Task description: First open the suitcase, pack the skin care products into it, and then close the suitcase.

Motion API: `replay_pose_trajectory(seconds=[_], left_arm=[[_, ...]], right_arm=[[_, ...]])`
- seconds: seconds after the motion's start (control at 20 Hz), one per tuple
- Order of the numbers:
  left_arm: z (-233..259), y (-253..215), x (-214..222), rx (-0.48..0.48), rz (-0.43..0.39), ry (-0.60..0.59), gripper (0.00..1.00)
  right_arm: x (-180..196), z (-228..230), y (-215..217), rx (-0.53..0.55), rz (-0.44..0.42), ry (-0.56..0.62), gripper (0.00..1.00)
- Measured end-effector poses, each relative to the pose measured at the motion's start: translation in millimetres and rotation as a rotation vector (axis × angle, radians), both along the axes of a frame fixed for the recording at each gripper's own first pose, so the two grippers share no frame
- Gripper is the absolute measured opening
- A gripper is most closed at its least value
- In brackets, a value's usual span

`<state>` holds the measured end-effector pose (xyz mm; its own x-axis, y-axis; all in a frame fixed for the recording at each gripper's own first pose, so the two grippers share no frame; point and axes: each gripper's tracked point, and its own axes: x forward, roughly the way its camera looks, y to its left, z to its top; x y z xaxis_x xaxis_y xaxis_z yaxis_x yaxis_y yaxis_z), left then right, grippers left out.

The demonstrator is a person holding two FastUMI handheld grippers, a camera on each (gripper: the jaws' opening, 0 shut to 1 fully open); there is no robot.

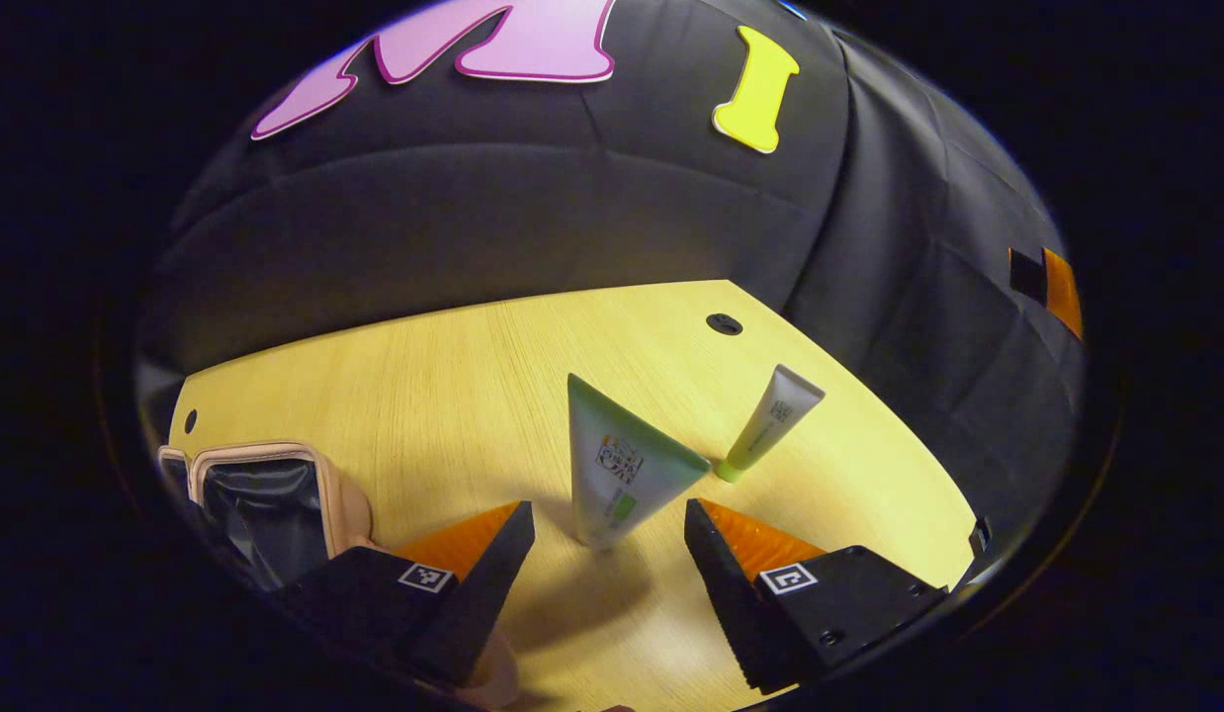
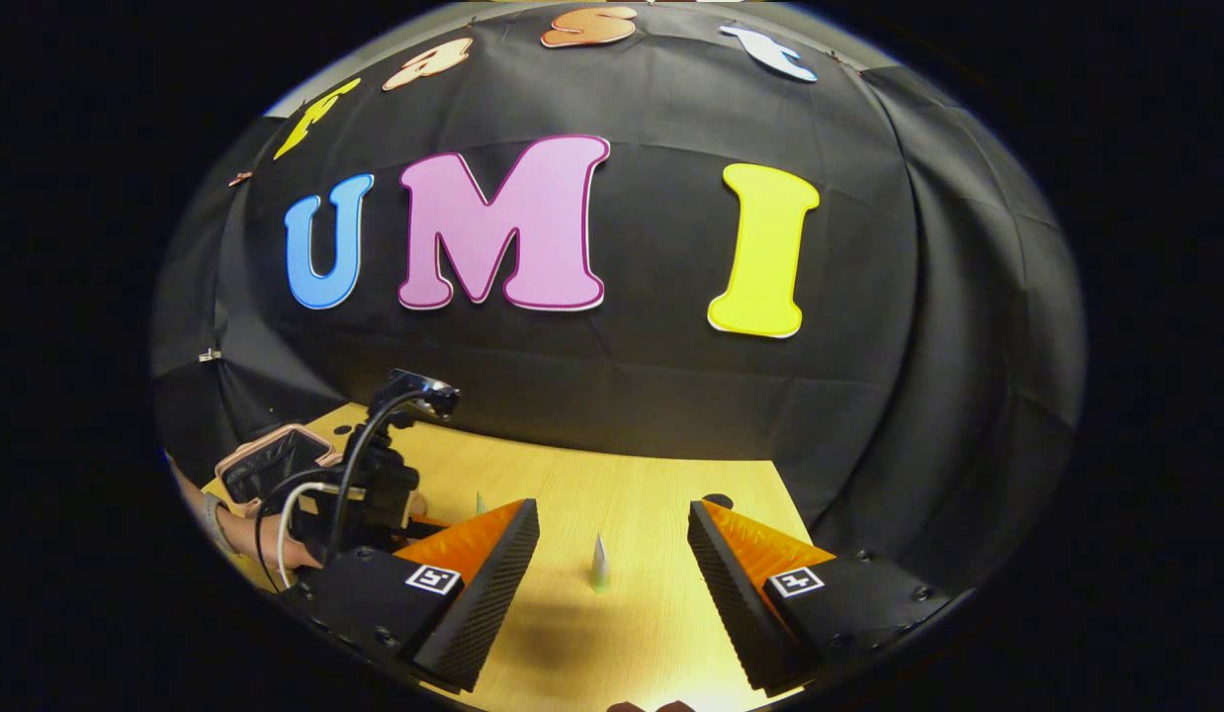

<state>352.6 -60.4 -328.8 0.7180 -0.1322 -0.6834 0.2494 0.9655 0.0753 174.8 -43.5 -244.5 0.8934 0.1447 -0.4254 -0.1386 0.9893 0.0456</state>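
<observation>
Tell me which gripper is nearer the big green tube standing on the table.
Left. The left gripper has its open fingers on either side of the big green tube, close in front. The right gripper sits farther back, facing the small slim tube instead.

Two skin care tubes, a large one (image 1: 622, 465) and a slim one (image 1: 770, 420), one open suitcase (image 1: 266, 504), one table (image 1: 454, 376).

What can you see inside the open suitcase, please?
In the left gripper view, the suitcase shows dark lining and no products in its visible part. Its near end is hidden behind the left gripper.
</observation>
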Motion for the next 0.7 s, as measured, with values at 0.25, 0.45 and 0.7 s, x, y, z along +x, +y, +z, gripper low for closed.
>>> replay_pose_trajectory(seconds=[0.25,0.45,0.7], left_arm=[[-27,-11,13,0.0,-0.012,0.086,0.81],[-27,-9,7,0.022,-0.014,0.107,0.47],[11,-21,-20,-0.033,-0.027,0.118,0.48]], right_arm=[[5,-66,-4,-0.018,0.031,0.103,0.97],[10,-129,9,0.025,0.066,0.221,0.97],[37,-199,25,0.124,0.014,0.347,0.97]])
